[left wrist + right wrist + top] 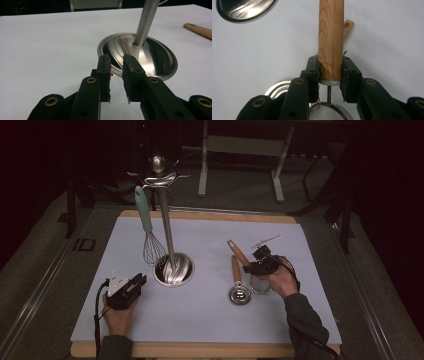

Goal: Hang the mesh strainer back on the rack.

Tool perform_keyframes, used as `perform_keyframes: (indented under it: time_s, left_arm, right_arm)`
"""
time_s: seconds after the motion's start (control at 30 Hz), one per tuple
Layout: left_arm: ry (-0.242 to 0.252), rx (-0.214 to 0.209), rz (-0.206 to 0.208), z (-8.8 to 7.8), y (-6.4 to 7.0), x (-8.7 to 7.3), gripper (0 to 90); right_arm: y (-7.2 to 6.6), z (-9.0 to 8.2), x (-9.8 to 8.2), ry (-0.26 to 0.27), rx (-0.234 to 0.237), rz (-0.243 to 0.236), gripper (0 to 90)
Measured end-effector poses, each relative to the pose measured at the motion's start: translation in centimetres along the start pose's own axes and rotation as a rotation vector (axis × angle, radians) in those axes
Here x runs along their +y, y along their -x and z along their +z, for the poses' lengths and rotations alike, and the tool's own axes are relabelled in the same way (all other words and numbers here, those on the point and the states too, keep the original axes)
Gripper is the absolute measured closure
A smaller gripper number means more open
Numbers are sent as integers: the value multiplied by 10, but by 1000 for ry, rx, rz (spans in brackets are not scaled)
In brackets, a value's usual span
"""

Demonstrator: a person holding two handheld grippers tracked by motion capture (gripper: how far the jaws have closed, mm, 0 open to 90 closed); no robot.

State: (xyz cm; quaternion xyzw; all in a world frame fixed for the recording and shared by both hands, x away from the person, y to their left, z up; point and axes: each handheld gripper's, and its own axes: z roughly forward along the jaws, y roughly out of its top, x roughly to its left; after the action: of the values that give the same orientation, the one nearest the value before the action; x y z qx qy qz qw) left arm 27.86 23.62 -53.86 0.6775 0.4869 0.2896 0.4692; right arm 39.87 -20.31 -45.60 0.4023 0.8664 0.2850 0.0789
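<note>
Right gripper (329, 75) clamps strainer (331, 37) by its wooden handle, right of stand (172, 267); whisk (148, 230) already hung. Strainer and scoop (237, 285) remain. Left gripper (116, 75) empty, jaws apart.

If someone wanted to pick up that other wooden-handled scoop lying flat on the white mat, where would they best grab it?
Grip the scoop by its straight wooden handle, about midway, coming from above with the jaws across it. It lies flat and bare there, while its round metal bowl sits close beside the strainer that the right gripper holds by its handle.
</note>
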Motion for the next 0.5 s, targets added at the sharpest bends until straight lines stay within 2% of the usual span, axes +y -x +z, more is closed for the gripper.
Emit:
perform_keyframes:
  time_s: [0.2,0.3,0.33,0.37,0.43,0.5]
  left_arm:
    - [2,0,-5,0,-1,0,767]
    - [2,1,-3,0,0,0,766]
    - [2,1,-3,0,0,0,764]
    - [3,1,-3,0,0,0,764]
    - [2,2,-3,0,0,0,762]
    - [3,2,-3,0,0,0,761]
  right_arm:
    - [-7,-2,6,35,22,-45,710]
    - [-12,-5,8,69,39,-94,709]
    - [-15,-8,9,102,53,-127,709]
    - [-15,-8,9,102,53,-127,709]
    - [-22,-10,11,137,61,-173,710]
    - [-24,-11,12,145,63,-188,709]
